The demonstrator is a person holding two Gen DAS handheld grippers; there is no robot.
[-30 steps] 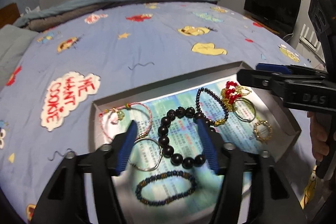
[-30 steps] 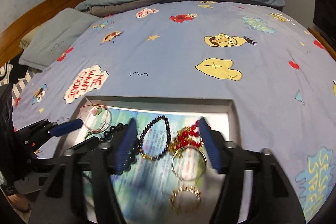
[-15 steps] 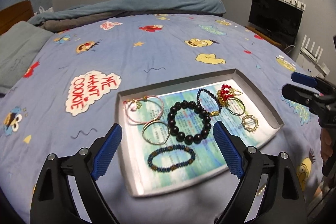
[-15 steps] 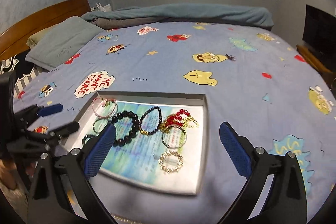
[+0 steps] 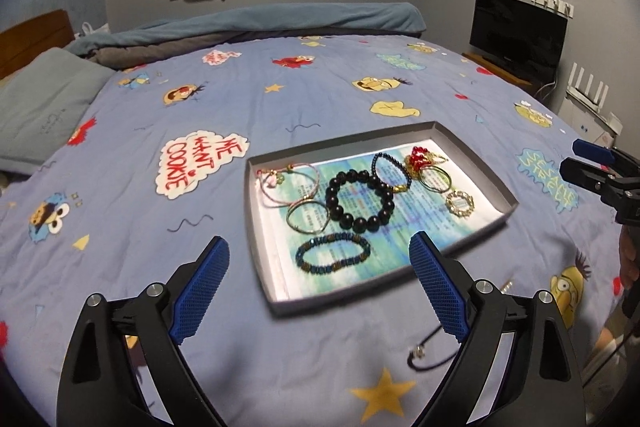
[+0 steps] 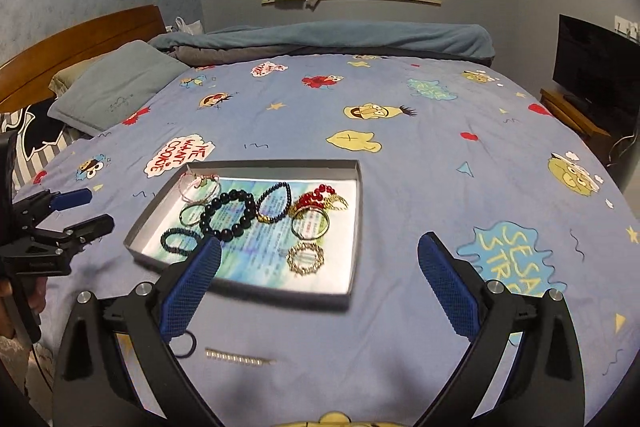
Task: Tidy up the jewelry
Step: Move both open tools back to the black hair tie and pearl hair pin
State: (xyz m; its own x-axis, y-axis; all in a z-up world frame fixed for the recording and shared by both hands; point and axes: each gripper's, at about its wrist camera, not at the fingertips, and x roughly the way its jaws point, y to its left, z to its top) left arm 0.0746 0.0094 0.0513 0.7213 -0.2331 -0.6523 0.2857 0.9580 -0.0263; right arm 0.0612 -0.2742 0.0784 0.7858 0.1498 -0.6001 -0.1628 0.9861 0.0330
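A shallow grey tray (image 5: pixel 256 227) (image 6: pixel 357 227) lies on the blue cartoon bedspread and holds several bracelets: a black bead bracelet (image 5: pixel 359 199) (image 6: pixel 228 214), a dark blue-gold one (image 5: pixel 333 258), a pink cord one (image 5: pixel 289 179), a silver bangle (image 5: pixel 308 216), a red bead cluster (image 5: pixel 418 155) (image 6: pixel 316 198) and a gold ring bracelet (image 5: pixel 460 203) (image 6: pixel 305 257). My left gripper (image 5: pixel 320 291) (image 6: pixel 76 211) is open and empty, near the tray's front edge. My right gripper (image 6: pixel 320 287) (image 5: pixel 588 163) is open and empty, back from the tray.
A black cord loop (image 5: pixel 430 351) (image 6: pixel 185 345) and a thin gold chain (image 6: pixel 240 359) lie on the bedspread in front of the tray. A grey pillow (image 6: pixel 116 87) and folded blanket (image 6: pixel 340 37) are at the back. A TV (image 5: pixel 518 27) stands at the right.
Both grippers have pulled back and up from the tray and opened wide. The tray now looks smaller and farther away, with the jewelry still in it.
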